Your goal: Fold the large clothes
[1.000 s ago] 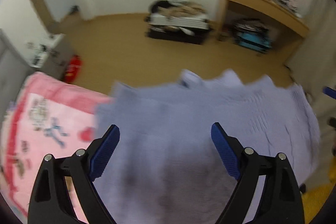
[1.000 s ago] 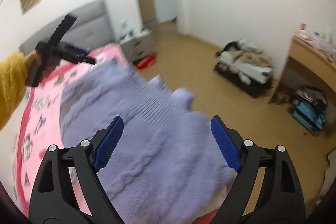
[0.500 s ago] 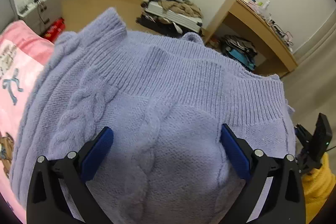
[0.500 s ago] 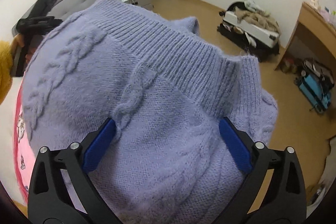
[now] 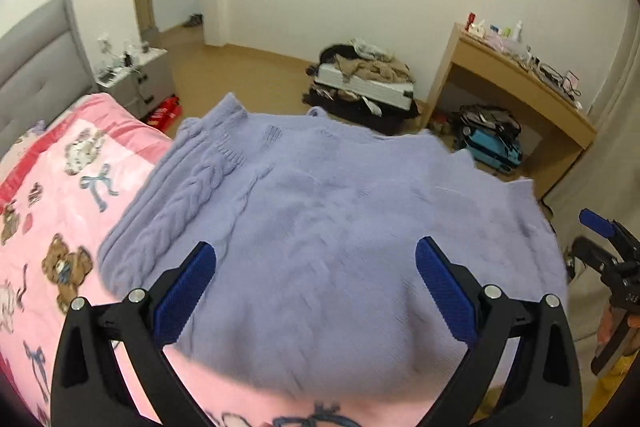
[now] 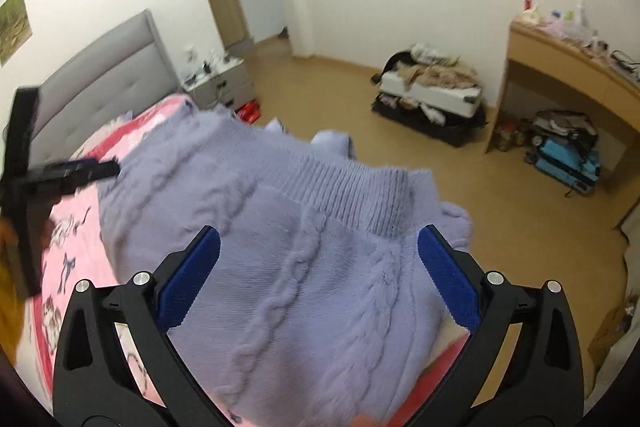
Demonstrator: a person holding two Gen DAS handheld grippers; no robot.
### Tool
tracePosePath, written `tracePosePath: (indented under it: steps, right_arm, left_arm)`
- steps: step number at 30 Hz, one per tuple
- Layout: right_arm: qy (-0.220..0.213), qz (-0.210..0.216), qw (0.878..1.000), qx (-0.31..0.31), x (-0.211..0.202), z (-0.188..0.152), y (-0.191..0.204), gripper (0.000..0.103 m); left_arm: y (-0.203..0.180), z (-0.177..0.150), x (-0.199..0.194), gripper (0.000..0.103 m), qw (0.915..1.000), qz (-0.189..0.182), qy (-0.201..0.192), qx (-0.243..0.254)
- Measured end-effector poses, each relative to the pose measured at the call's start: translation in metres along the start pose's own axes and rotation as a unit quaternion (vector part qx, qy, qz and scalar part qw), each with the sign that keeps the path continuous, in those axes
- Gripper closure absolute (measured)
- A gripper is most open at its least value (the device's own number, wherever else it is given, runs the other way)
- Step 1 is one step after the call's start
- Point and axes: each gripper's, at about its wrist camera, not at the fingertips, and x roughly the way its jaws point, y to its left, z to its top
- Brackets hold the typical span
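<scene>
Lavender cable-knit sweater (image 5: 340, 227) lies on pink bedspread (image 5: 60, 187); both grippers' fingers spread wide.

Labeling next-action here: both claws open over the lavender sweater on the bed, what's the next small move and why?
Probably lower the left claw onto the near edge of the sweater and close. Both claws hang open and hold nothing, the right claw too, and the sweater lies spread on the pink blanket, so a fold needs a grip first.

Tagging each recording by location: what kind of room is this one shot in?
A bedroom, apparently in a home: a bed with a pink quilt and grey padded headboard, a nightstand beside it, and a wooden desk. A lavender sweater lies on the bed.
</scene>
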Motion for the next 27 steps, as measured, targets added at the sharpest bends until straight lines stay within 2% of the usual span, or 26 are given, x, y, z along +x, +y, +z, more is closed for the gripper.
tracePosePath:
  steps: [4,9,11,16,21,25,27]
  right_arm:
    - [-0.01,-0.017,1.0,0.003,-0.03,0.0,0.015,0.008]
    - [-0.028,-0.034,0.999,-0.003,-0.065,-0.007,0.028,0.008]
    - [-0.031,-0.038,0.999,-0.004,-0.077,-0.011,0.028,0.008]
    - [-0.037,-0.048,0.998,-0.013,-0.101,-0.018,0.033,0.008]
    - [-0.049,-0.06,0.997,-0.021,-0.117,-0.025,0.039,0.008]
    - [-0.054,-0.067,0.996,-0.026,-0.126,-0.03,0.045,0.008]
    - [-0.057,-0.067,0.996,-0.028,-0.129,-0.031,0.047,0.008]
  left_arm:
    - [-0.024,-0.018,-0.047,0.004,0.9986,0.036,-0.038,-0.001]
    - [-0.05,-0.034,-0.085,0.004,0.9947,0.083,-0.058,0.016]
    - [-0.058,-0.039,-0.098,0.004,0.9948,0.079,-0.063,0.011]
    - [-0.072,-0.045,-0.115,0.004,0.9975,0.043,-0.056,-0.003]
    - [-0.09,-0.049,-0.125,0.004,0.995,0.069,-0.071,0.012]
    - [-0.097,-0.053,-0.128,0.004,0.9968,0.049,-0.062,0.016]
    - [-0.099,-0.054,-0.129,0.004,0.9961,0.055,-0.065,0.023]
